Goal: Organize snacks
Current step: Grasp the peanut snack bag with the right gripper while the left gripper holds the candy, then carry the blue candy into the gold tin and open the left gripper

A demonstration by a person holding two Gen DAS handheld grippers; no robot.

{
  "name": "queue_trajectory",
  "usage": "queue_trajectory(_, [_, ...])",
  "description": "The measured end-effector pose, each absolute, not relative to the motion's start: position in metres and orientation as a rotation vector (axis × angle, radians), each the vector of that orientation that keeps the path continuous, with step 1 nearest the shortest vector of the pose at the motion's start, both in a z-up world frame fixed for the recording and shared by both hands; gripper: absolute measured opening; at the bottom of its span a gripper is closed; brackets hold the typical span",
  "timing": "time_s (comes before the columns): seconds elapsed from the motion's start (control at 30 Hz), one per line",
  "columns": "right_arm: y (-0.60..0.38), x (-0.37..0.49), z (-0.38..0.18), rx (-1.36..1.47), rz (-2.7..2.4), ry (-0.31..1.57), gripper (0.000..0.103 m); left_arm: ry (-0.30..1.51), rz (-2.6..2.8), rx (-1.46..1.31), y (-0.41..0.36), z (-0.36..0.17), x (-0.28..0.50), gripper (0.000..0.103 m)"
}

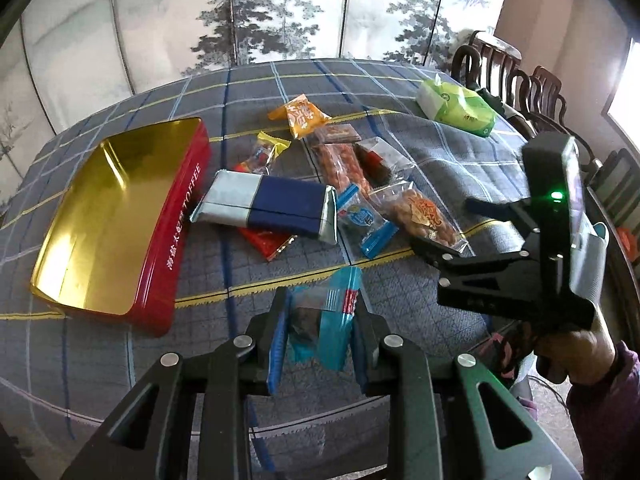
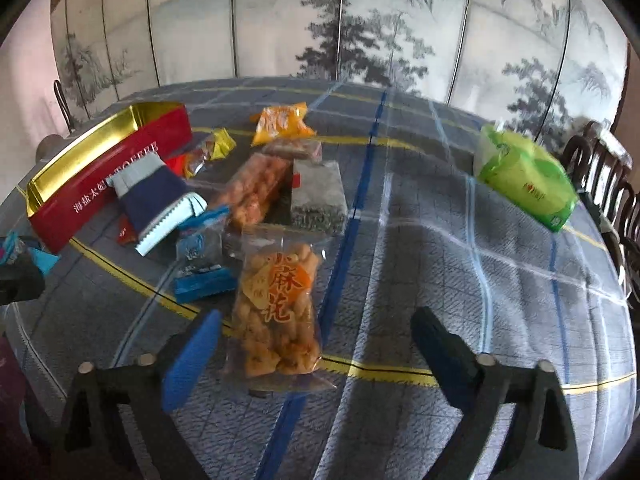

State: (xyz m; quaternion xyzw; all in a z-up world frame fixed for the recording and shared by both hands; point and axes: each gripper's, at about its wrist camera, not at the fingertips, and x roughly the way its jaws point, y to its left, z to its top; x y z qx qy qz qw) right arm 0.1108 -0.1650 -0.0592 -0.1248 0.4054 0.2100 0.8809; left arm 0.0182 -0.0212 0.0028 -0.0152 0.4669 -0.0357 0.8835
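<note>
**Between the left claw's pads, a teal snack packet; the right claw gapes over the twists**

Between the pads of the left claw [image 1: 320, 312] sits a teal snack packet [image 1: 324, 320], pinched on both sides and lifted clear of the counter [image 1: 460, 152]. Ahead of that claw and to its left lies the red toffee tin [image 1: 172, 248], its gold inside bare and facing up. Just past the tin's near wall, straight ahead of the left claw, a silver-and-navy pouch [image 1: 272, 208] lies across a red wrapper [image 1: 266, 242]. Beyond the pouch are a small yellow-ended sweet [image 1: 266, 150] and an orange packet [image 1: 302, 116].

To the right of the left claw, the right claw [image 2: 316, 340] stands with its jaws well apart, nothing pressed by either pad. No earlier picture shows whether they were wider. A clear bag of fried dough twists [image 2: 278, 312] lies flat on the counter between its two fingers, nearer the left finger [image 2: 192, 356]; whether that pad touches the bag I cannot tell. Just ahead and left of the right claw is a blue-edged packet [image 2: 200, 256], and further ahead a long bag of reddish nuts [image 2: 256, 190] beside a clear packet of dark pieces [image 2: 318, 196]. Well off to the right claw's right, near the counter's edge, rests a green tissue pack [image 2: 524, 176].

A hand [image 1: 576, 356] holds the right claw's grip in the left wrist view.
</note>
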Motion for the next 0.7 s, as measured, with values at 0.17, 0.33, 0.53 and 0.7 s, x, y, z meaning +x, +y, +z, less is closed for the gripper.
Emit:
queue_trajectory(0.17, [-0.17, 0.115, -0.061, -0.24, 0.44, 0.87, 0.045, 0.955, -0.077, -0.012, -0.024, 0.005, 0.016, 0.024])
queue_trajectory(0.33, [-0.184, 0.118, -0.059, -0.175, 0.437, 0.881, 0.042, 0.941, -0.07, 0.009, -0.027, 0.009, 0.013, 0.023])
queue_trajectory(0.53, [-0.208, 0.118, -0.049, -0.055, 0.4, 0.832, 0.042, 0.927, -0.072, 0.018, -0.029, 0.012, 0.011, 0.023])
queue_trajectory(0.7, [-0.224, 0.131, -0.045, 0.006, 0.351, 0.817, 0.042, 0.92, -0.065, 0.014, -0.028, 0.016, 0.012, 0.023])
